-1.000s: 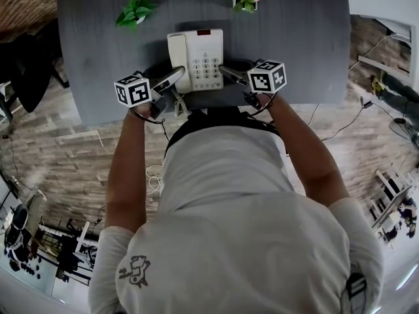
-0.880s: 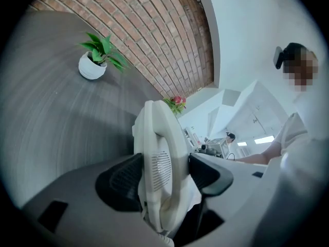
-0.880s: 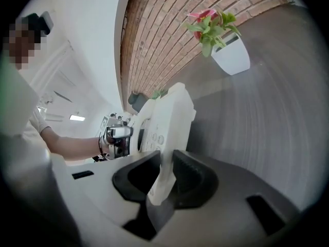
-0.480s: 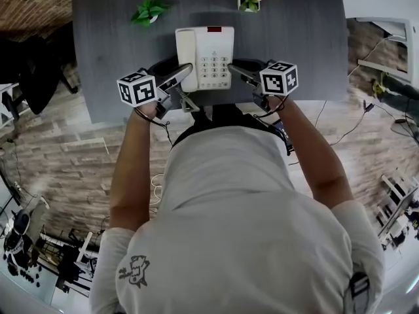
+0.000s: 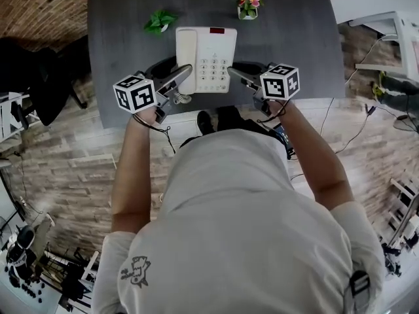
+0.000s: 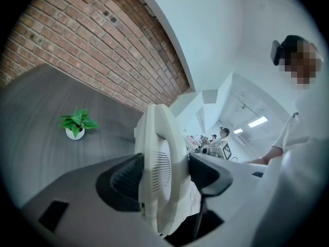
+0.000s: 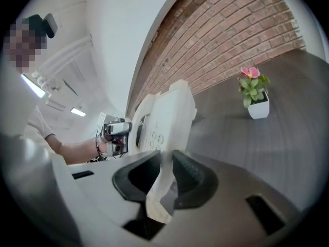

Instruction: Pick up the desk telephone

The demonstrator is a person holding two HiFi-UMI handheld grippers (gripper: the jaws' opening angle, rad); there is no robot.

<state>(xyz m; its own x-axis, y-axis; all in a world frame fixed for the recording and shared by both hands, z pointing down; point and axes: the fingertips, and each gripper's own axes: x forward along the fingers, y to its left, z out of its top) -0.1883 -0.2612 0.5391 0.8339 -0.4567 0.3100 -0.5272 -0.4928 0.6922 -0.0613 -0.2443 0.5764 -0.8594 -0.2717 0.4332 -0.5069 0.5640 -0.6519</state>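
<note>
Over the last second I had raised both grippers, and the desk telephone (image 5: 205, 59) had come up off the table (image 5: 301, 44) with them; the pick-up looked all but done. The left gripper (image 5: 185, 72) pinched its thick handset side; the right gripper (image 5: 237, 71) pinched its thin keypad edge. The head view showed both grips above the table's near edge; only the 2 gripper views showed pads pressing the casing.
</note>
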